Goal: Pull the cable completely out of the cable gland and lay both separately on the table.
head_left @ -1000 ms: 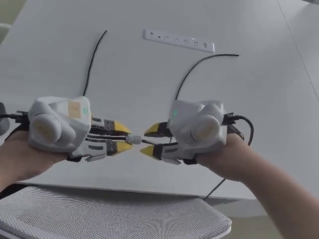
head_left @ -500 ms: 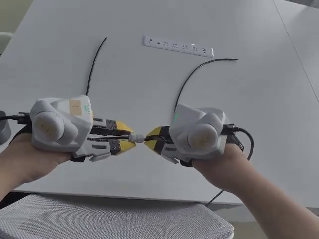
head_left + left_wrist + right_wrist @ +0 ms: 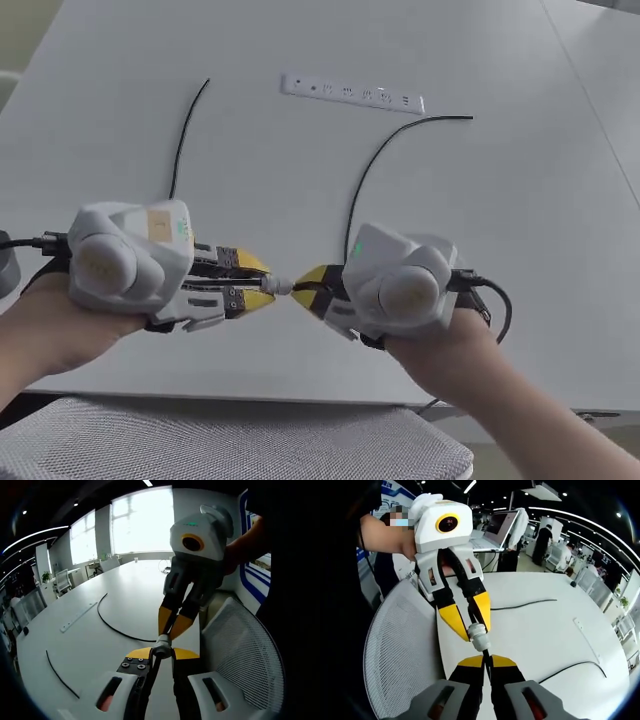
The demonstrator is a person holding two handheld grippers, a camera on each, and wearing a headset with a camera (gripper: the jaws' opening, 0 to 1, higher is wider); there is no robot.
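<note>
Above the near edge of the tabletop (image 3: 480, 220), the left gripper (image 3: 266, 286) has its jaws clamped on the white cable gland (image 3: 276, 286). The right gripper (image 3: 302, 286) meets it tip to tip, jaws closed on the black cable (image 3: 487, 656) just beside the gland.

I see a white power strip (image 3: 352, 92) lying toward the tabletop's (image 3: 520, 230) far edge, and a grey mesh chair (image 3: 250, 440) tucked at its near edge.
</note>
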